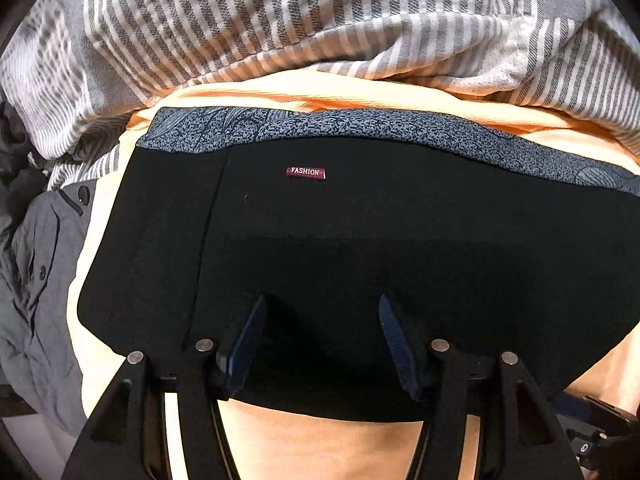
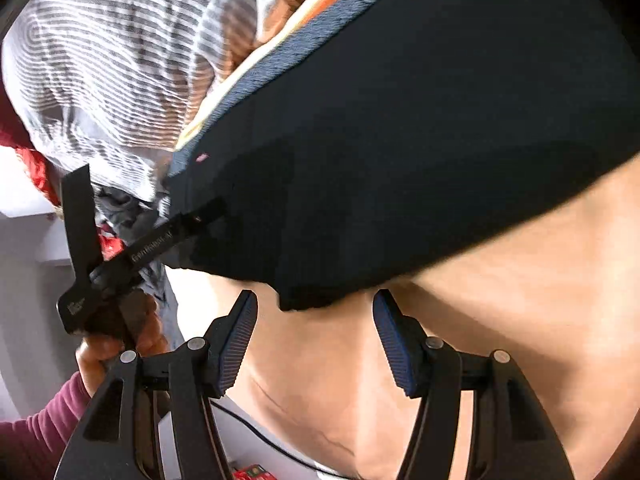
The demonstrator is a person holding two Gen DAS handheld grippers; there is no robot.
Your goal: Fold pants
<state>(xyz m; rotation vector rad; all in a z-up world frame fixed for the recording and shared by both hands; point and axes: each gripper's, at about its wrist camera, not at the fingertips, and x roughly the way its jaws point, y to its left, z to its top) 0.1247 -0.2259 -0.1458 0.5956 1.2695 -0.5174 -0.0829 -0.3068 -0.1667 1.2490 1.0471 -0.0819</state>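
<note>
The black pants (image 1: 360,248) lie folded into a flat block on the peach sheet (image 1: 320,444), their speckled grey waistband (image 1: 360,128) toward the striped blanket (image 1: 280,20), a small red label (image 1: 305,172) just below it. The left gripper (image 1: 322,308) points down over the near edge, its 2 jaws spread and pinching nothing. The right gripper (image 2: 314,300) hangs at the pants' corner, jaws apart and empty. A grey shirt (image 1: 36,280) lies crumpled beside the sheet.

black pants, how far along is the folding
Done: the black pants with speckled grey waistband lie as a compact folded block on the peach sheet. In hand: nothing; the left gripper and right gripper hover with jaws apart. Left: possibly one more fold.
</note>
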